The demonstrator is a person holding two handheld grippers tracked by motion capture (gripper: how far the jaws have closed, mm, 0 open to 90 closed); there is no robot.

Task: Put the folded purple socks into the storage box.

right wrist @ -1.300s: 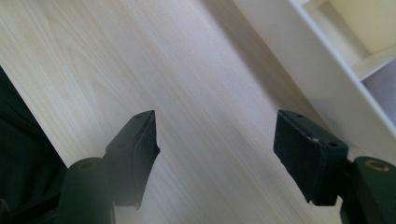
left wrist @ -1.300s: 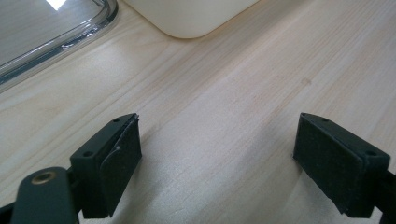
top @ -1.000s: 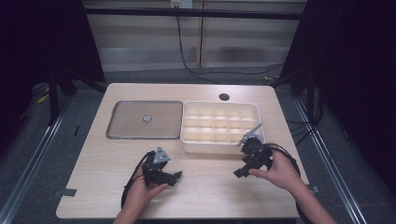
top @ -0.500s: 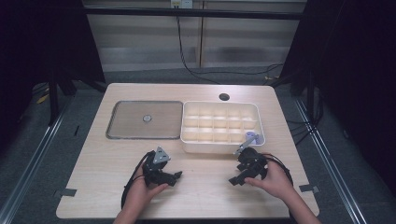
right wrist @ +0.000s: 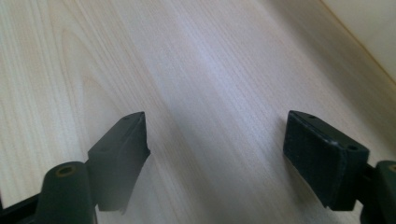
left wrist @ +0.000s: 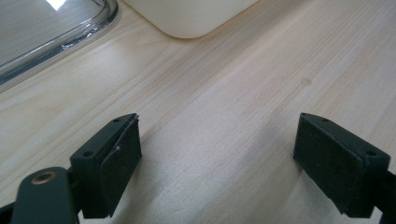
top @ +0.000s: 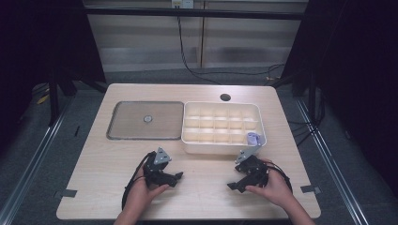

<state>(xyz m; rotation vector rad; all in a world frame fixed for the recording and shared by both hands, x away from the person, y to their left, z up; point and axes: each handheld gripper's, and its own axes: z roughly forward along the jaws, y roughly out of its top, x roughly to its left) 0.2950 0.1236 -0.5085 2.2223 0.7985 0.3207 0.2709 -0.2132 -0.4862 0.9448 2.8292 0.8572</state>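
high: purple bit (top: 254, 138) dropped in box (top: 220, 146) corner cell, lid (top: 145, 120) off beside it, closing probably left | left gripper (left wrist: 219, 154): gaping, empty, over table (left wrist: 224, 93) | right gripper (right wrist: 217, 154): just widened, empty

On the desk (top: 117, 154) a white divided tray (top: 220, 147) sits just beside a clear flat lid (top: 126, 122) at its left. A small purple thing (top: 254, 138) lies in the tray's near right compartment. The left claw (top: 178, 177) rests on the desk ahead of the tray, empty. The right claw (top: 233, 185) lies low near the tray's right corner, its jaws having just opened, nothing between them.
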